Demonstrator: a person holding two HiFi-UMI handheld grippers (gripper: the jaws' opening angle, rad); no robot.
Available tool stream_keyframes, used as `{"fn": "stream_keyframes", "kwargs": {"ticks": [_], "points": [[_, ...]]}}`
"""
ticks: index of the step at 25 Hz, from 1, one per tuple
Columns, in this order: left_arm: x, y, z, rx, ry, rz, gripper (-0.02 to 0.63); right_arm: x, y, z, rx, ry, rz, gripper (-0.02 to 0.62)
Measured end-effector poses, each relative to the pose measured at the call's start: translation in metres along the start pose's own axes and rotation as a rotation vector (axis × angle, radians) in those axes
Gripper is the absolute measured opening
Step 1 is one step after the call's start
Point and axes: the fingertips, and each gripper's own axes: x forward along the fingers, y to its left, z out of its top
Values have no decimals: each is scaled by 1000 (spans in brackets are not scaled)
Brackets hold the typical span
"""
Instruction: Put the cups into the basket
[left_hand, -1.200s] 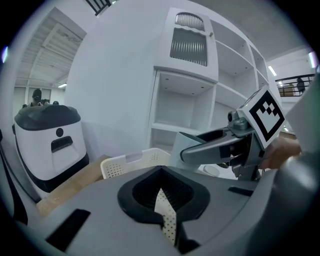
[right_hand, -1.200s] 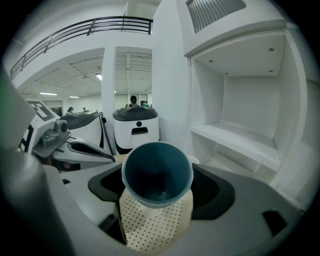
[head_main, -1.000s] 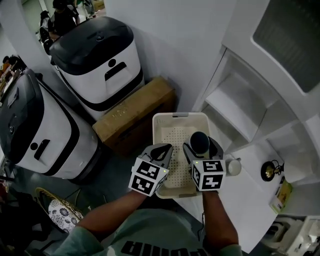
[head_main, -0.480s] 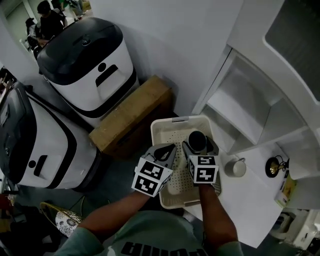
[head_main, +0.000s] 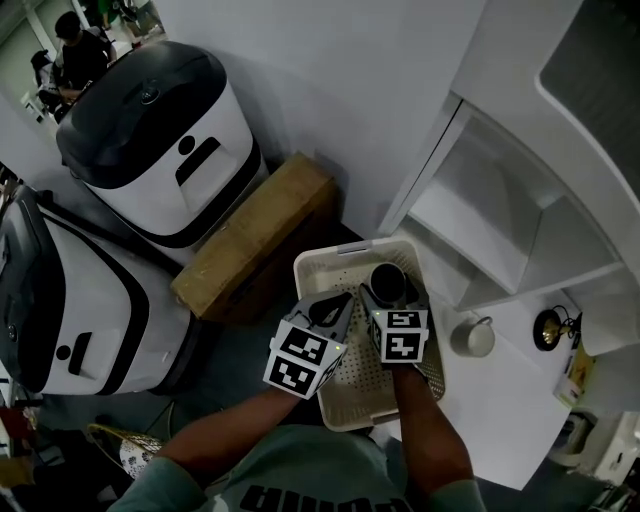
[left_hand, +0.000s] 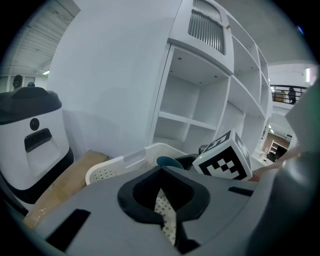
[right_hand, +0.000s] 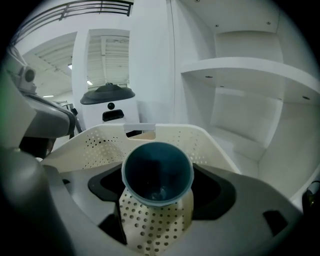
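A cream perforated basket (head_main: 345, 250) sits at the corner of a white table (head_main: 500, 400). My right gripper (head_main: 390, 295) is shut on a dark blue cup (head_main: 388, 282), held upright over the basket's far right part. In the right gripper view the cup (right_hand: 157, 170) fills the space between the jaws of that gripper (right_hand: 157, 187), with the basket's rim (right_hand: 140, 131) behind it. My left gripper (head_main: 330, 305) hovers over the basket's left side, shut and holding nothing. The left gripper view shows this gripper (left_hand: 161, 172), the basket (left_hand: 120, 162) and the cup (left_hand: 169, 162).
A white cup with a handle (head_main: 472, 337) stands on the table right of the basket. A cardboard box (head_main: 255, 235) and two white-and-black machines (head_main: 160, 130) (head_main: 60, 300) stand on the left. White shelves (head_main: 500, 200) rise at the back right.
The head view has shifted a little. My right gripper still holds the dark blue cup over the basket, and the left gripper stays beside it.
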Motion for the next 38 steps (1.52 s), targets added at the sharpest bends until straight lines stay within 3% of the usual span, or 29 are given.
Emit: {"fn": "stream_keyframes", "kwargs": {"ticks": [20,38], "points": [[-3,-8,4,6,-4,10,3,-5,4,-2,10,0,45,383],[-44,-57,8,16,-75,83,3,-100,5,31,-53,-173,91,382]]}}
